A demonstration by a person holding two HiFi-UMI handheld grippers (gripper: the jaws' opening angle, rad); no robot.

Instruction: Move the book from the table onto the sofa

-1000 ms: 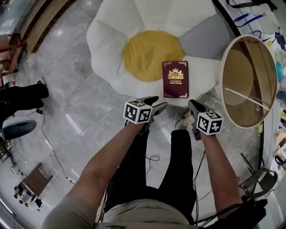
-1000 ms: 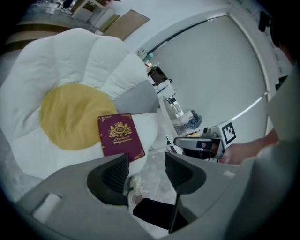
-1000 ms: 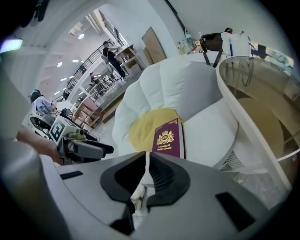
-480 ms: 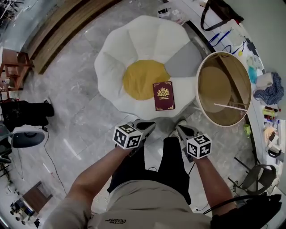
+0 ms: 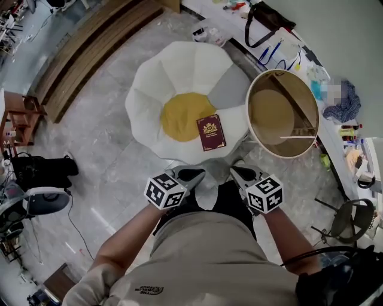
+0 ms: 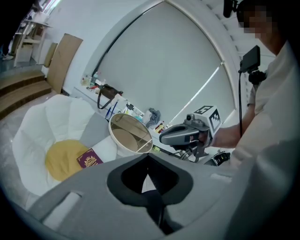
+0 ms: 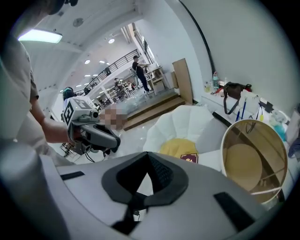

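Note:
The maroon book [image 5: 211, 132] lies flat on the flower-shaped sofa [image 5: 157, 83], at the right edge of its yellow centre. To the right of the sofa stands the round table [image 5: 282, 113], its top bare. My left gripper [image 5: 192, 176] and right gripper [image 5: 238, 173] hang side by side in front of my waist, well short of the sofa, both shut and empty. In the left gripper view the book [image 6: 89, 159] shows far below beyond the shut left gripper [image 6: 149, 164]. The right gripper view has the book [image 7: 189, 158] past the shut right gripper [image 7: 149, 158].
A cluttered bench [image 5: 335, 89] with a black bag [image 5: 263, 18] runs along the right wall. Wooden steps [image 5: 78, 54] lie at the upper left. A chair base [image 5: 36, 200], cables and dark gear sit on the marble floor at the left.
Both grippers and the head view have risen, so the sofa and table look smaller and further off. The left jaws, spread a second ago, have closed. The book has stayed on the sofa.

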